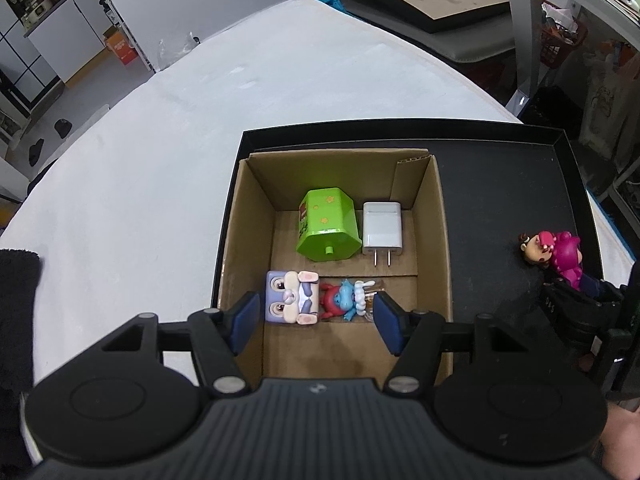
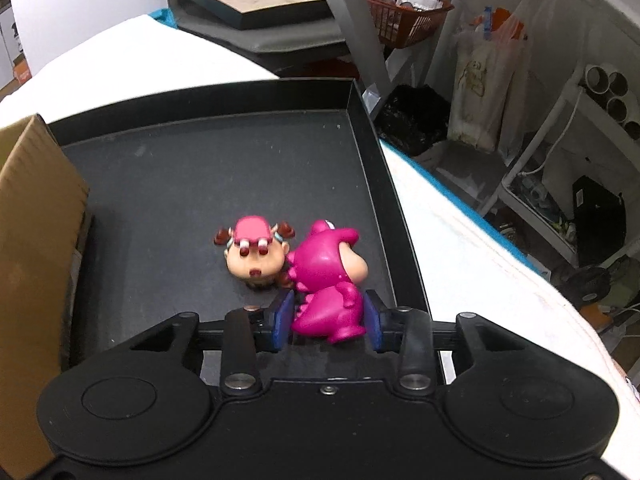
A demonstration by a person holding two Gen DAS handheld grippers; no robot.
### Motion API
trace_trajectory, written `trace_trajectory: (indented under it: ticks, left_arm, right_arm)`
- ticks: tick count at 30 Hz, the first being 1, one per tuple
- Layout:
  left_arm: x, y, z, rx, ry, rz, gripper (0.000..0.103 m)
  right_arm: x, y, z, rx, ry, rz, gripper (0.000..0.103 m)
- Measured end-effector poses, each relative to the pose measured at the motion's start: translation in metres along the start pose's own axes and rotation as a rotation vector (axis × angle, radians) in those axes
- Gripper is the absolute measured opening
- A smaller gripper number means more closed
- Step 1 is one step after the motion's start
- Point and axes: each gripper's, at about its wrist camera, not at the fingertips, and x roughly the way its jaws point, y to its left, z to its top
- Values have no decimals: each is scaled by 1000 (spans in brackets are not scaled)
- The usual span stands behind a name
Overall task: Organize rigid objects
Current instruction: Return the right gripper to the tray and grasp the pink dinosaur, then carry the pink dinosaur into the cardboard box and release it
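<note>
Table: white, matte, faintly rumpled cloth-like top; its far edge curves off in the fisheye.
Black tray: shallow, rectangular, thin upright rim, dull dark floor with pale specks; its near edge is hidden behind the grippers.
Cardboard box: plain brown corrugated, open-topped, standing in the tray's left part; one flap is folded at the far right corner.
Green box: glossy, octagonal, lying on its side at the back of the cardboard box, with yellow stars and a small peg on its end face.
White charger: smooth plastic block just right of the green box, two metal prongs pointing toward the camera.
Purple block figure: squarish, pastel, cartoon eyes, lying near the box's front left.
Red-and-blue figure: small, touching the purple one; its right end sits behind a finger pad and is hard to read.
Left gripper: blue pads apart above the box front, gripping nothing.
Pink-hat figure: glossy, round peach head with brown pigtails, lying on the tray floor; its body is hidden.
Magenta dinosaur figure: smooth hard plastic with back spikes, lying on the tray's right side against the pink-hat figure.
Right gripper: blue pads clamped on the dinosaur's lower body; its legs poke out below.
</note>
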Motion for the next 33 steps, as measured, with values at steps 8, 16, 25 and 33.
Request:
trace_trajectory:
  ticks: [8, 16, 25, 33]
  left_arm:
    - [-5, 9, -3, -11, -15, -16, 61]
    - [-8, 30, -7, -12, -21, -19, 61]
    - [-2, 57, -11, -24, -23, -39, 61]
    - [9, 77, -18, -42, -12, -66, 61]
  right_arm:
    - [-24, -7, 3, 25, -84, -8, 33]
    - [-46, 0, 5, 2, -127, 35, 33]
    - [-63, 19, 8, -42, -157, 58, 33]
    - [-85, 34, 16, -57, -200, 100, 33]
